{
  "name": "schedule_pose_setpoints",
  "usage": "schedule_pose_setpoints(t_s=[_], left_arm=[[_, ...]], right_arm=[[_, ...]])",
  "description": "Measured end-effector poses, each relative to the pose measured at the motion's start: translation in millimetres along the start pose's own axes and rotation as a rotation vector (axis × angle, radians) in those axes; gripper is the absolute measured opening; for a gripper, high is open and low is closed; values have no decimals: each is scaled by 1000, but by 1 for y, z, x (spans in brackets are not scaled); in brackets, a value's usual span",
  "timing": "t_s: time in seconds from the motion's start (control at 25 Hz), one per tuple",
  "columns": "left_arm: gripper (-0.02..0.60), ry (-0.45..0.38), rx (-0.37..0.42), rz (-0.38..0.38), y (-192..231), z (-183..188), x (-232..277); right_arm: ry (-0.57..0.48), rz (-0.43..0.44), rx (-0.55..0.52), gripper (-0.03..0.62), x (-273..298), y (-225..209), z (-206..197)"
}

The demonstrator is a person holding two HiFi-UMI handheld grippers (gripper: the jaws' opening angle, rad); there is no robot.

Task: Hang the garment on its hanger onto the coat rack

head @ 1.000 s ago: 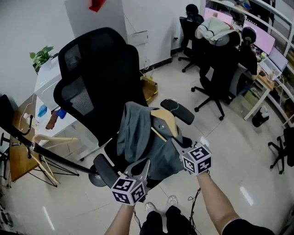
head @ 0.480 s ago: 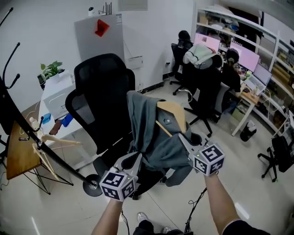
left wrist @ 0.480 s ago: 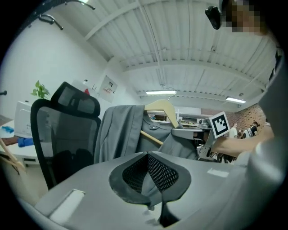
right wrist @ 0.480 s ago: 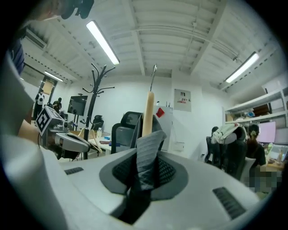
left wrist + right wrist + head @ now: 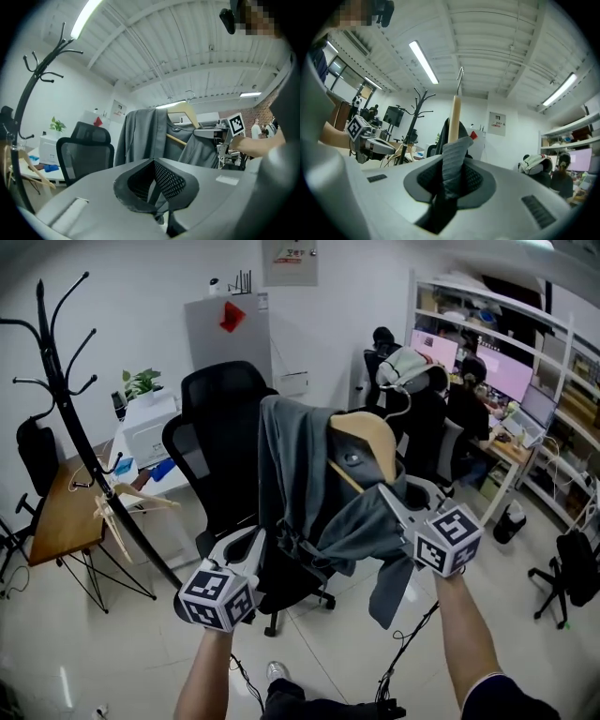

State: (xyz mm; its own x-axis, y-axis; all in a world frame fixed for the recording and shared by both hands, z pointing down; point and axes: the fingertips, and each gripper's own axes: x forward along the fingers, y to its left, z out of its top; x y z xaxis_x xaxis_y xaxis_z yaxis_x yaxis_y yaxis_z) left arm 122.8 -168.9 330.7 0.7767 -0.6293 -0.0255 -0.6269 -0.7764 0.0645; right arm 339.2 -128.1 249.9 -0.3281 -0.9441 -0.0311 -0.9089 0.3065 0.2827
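- Looking over an office: pale tiled floor (image 5: 94, 652), a black chair (image 5: 220, 418), and the coat rack (image 5: 66, 399) standing well apart on the left.
- I hold the grey garment (image 5: 291, 474) in the air in front of the chair. Its length hangs downward and the wooden hanger (image 5: 370, 442) has its hook up.
- My left gripper (image 5: 251, 542) is clamped on the lower fabric; my right gripper (image 5: 392, 495) pinches fabric at the hanger's end.

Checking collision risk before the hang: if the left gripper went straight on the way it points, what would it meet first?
The grey garment: the left gripper seems to pinch its edge, and the cloth hangs right ahead. What lies beyond is hidden.
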Motion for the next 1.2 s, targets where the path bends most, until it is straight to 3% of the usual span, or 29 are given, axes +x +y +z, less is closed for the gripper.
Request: schedule_pose_setpoints(t_s=[0.28,0.6,1.0,1.2], left_arm=[[-8,-47,5,99,-23,17,-56],[-8,-92,30,254,-7,37,-126],[-8,-81,27,421,56,35,-206],[-8,-87,26,479,118,44,-242]], right_arm=[[-22,161,-41,77,-49,36,42],[-51,391,16,77,-42,108,52],[-58,614,82,77,31,216,49],[-75,694,94,77,83,276,67]])
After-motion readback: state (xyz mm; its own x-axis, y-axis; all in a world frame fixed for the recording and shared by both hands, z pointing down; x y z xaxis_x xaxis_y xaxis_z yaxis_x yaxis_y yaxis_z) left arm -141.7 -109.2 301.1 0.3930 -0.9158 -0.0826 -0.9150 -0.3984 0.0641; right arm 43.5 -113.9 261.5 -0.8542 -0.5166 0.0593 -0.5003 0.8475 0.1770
